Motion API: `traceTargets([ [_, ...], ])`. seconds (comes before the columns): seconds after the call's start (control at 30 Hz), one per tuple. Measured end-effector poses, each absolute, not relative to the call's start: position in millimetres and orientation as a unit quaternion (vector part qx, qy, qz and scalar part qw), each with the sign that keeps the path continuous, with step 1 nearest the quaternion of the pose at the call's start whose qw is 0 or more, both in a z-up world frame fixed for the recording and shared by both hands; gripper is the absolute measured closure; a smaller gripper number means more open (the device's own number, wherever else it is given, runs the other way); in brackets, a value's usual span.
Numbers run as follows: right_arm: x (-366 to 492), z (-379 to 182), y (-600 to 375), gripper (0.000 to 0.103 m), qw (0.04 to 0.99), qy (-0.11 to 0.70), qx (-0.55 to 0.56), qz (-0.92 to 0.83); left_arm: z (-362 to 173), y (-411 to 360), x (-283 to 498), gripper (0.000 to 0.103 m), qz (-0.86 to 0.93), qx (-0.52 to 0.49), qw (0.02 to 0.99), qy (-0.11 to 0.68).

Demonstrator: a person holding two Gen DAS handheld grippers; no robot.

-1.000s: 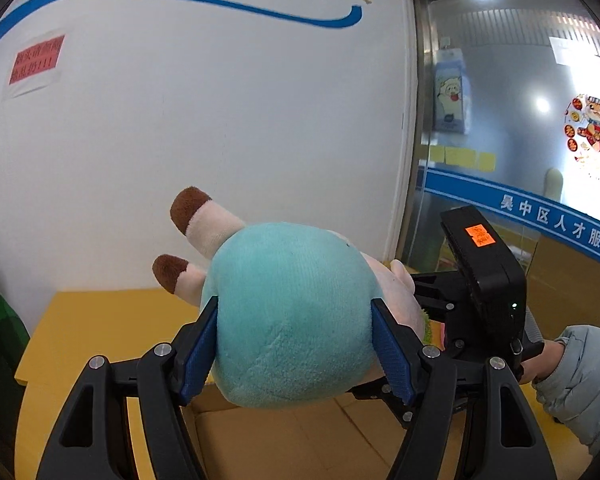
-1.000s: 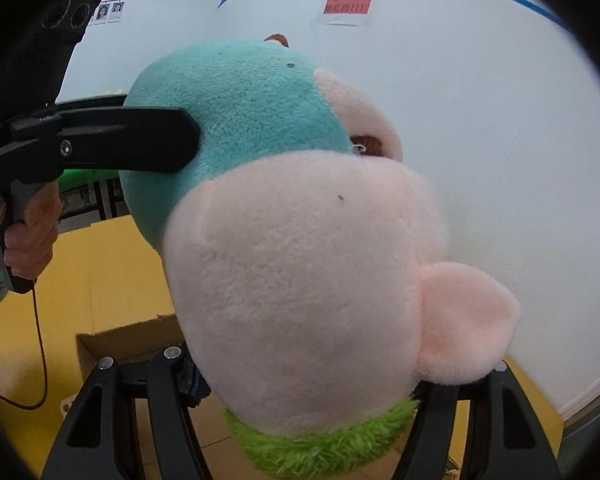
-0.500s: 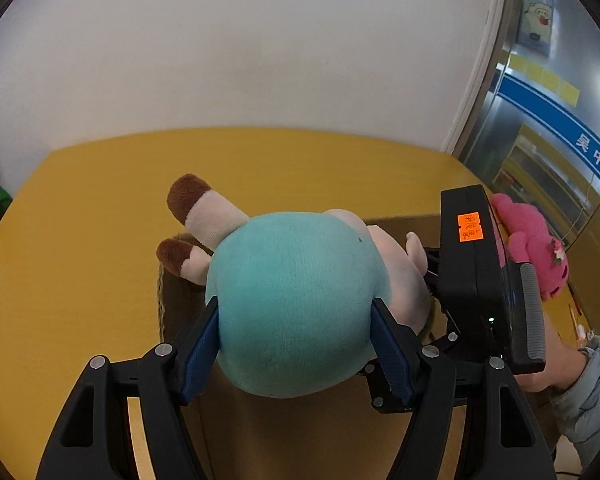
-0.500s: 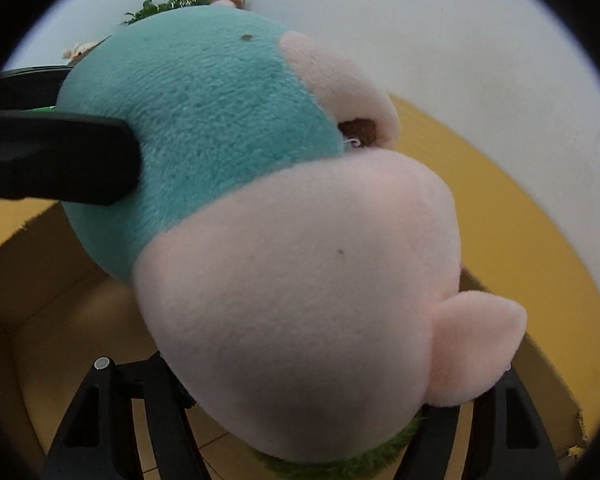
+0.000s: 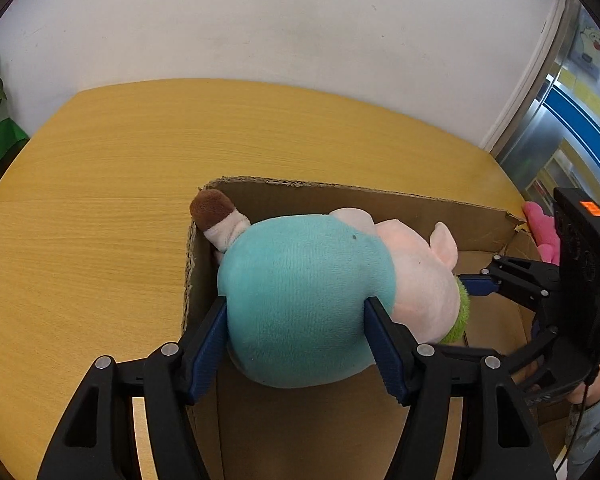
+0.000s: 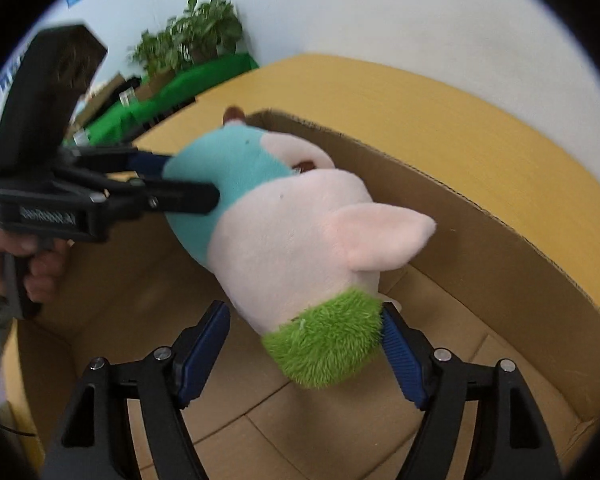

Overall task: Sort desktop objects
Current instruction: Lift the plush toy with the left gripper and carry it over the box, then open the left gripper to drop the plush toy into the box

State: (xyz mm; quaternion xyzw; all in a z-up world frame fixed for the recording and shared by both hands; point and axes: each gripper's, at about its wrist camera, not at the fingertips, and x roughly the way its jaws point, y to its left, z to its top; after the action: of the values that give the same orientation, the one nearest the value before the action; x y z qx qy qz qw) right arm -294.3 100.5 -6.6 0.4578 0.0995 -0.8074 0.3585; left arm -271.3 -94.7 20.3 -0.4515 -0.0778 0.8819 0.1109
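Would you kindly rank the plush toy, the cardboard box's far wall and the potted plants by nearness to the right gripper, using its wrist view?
1. Plush toy, between its fingers.
2. Cardboard box's far wall, behind the toy.
3. Potted plants, upper left, beyond the table.

A second ago the plush pig was held up against the wall; now both grippers have brought it down into the cardboard box on the table. The right gripper has just been closing its jaws, though the left pad stands clear of the green tuft.
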Motion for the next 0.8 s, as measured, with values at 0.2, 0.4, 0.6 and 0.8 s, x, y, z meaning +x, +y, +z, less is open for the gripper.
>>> traceTargets([
  [0.2, -298.5, -14.1, 89.8, 0.037, 0.359, 0.094, 0.457, -0.809, 50.5, -79.0, -254.6, 0.032, 0.899, -0.420, 0.116, -0.049],
  [0.4, -297.3, -12.4, 57.2, 0.032, 0.335, 0.117, 0.450, -0.819, 77.8, -75.4, -199.5, 0.031, 0.913, -0.387, 0.128, -0.029],
  [0.6, -243.6, 42.9, 103.7, 0.029, 0.320, 0.111, 0.437, -0.833, 69.4, -90.2, -136.4, 0.028, 0.900, -0.411, 0.143, -0.021],
  [0.8, -126.4, 66.7, 165.2, 0.019, 0.266, 0.113, 0.423, -0.859, 32.4, -95.2, -91.7, 0.027, 0.877, -0.455, 0.149, -0.049],
])
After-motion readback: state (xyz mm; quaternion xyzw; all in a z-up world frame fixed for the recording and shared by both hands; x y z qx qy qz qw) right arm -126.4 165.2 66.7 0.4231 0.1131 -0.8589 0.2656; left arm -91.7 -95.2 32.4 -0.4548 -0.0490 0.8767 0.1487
